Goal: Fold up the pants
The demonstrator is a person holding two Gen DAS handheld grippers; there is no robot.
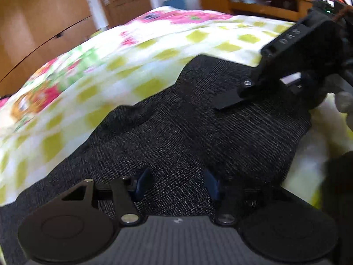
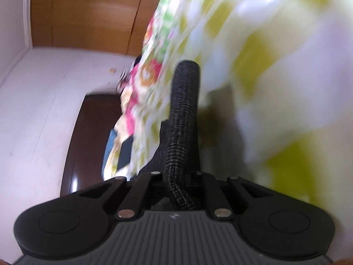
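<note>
Pants (image 1: 172, 137) are being folded: right gripper (image 2: 179, 176) is pinching an edge, left gripper (image 1: 174, 183) is half-wide, needing to close

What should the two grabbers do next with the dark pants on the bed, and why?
Probably close the left gripper on the pants first. Its blue pads stand apart with the cloth between them, while the right gripper already pinches a fold. The pants lie on the flowered bedsheet, so both grips seem needed to lift evenly.
</note>
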